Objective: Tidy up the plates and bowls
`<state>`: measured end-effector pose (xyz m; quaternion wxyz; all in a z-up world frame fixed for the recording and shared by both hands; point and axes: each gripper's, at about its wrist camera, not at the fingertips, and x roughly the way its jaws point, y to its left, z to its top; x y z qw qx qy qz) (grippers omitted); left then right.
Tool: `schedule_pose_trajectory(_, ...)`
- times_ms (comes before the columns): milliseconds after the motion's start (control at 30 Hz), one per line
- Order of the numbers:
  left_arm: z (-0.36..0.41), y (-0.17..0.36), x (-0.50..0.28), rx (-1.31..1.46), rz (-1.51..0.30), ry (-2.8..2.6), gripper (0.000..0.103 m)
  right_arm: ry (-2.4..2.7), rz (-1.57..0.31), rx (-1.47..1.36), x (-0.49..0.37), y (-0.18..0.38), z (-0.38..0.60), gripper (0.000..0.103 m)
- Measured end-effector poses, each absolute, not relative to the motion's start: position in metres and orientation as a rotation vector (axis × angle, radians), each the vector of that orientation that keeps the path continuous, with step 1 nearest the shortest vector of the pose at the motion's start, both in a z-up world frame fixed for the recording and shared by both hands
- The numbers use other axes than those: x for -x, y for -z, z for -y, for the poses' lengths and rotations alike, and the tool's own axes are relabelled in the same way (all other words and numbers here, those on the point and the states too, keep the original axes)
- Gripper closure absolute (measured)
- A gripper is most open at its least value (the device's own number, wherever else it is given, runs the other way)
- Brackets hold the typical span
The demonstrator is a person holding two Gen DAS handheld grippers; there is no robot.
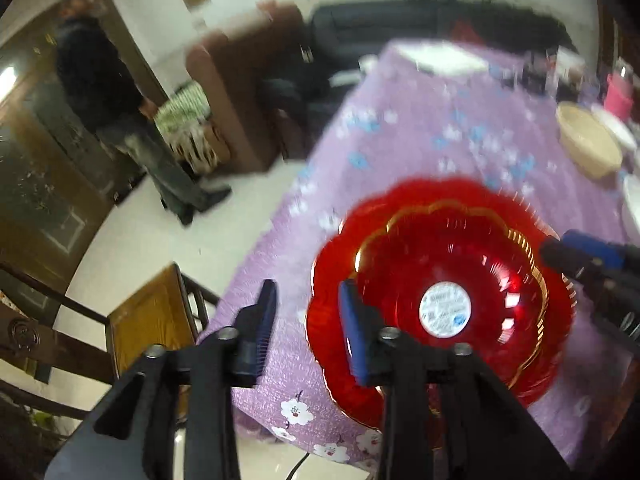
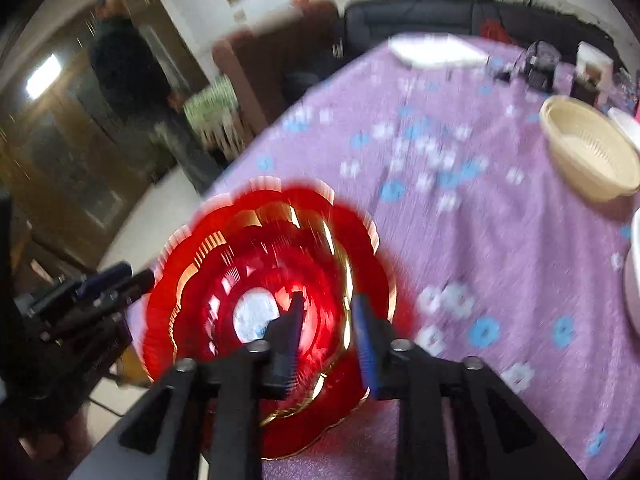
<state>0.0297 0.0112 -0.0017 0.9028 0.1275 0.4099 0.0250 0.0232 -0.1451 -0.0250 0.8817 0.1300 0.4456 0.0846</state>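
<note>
A red see-through scalloped bowl [image 1: 404, 264] [image 2: 248, 256] with a gold rim and a white round label rests in a wider red scalloped plate [image 1: 332, 364] [image 2: 360, 380] near the table's front left corner. My left gripper [image 1: 308, 286] is open at the plate's left edge: one finger stands over the rim, the other over the purple cloth. My right gripper [image 2: 329, 300] is open at the dishes' right side, with the bowl's gold rim in the gap and no pad pressing on it. Each gripper shows in the other's view, the right gripper [image 1: 580, 256] and the left gripper [image 2: 120, 276].
A purple flowered cloth [image 1: 400, 152] [image 2: 500, 240] covers the table. A cream basket bowl [image 1: 588, 144] [image 2: 588, 152] and white dishes [image 2: 632, 280] sit at the right. A white tray [image 2: 436, 52] lies at the far end. A wooden chair [image 1: 148, 320] stands left of the table; a person [image 1: 100, 80] stands by the door.
</note>
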Motion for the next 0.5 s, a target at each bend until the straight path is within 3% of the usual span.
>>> schedule_pose_trajectory(33, -0.011, -0.004, -0.024, -0.244, -0.814, -0.053, 0.053, -0.175, -0.872, -0.282, -0.017, 0.016, 0.156, 0.052)
schedule_pose_trajectory(100, -0.008, -0.016, -0.009, -0.191, -0.74, -0.016, 0.034, -0.167, -0.776, -0.323, -0.003, 0.005, 0.177, 0.044)
schedule_pose_trajectory(433, 0.092, -0.018, 0.019, -0.151, -0.772, 0.369, 0.03, 0.011, -0.549, -0.424, 0.084, 0.007, 0.317, 0.042)
schedule_pose_trajectory(500, 0.117, -0.011, 0.022, -0.168, -0.802, 0.422, 0.03, 0.081, -0.502, -0.43, 0.106, 0.005, 0.346, 0.032)
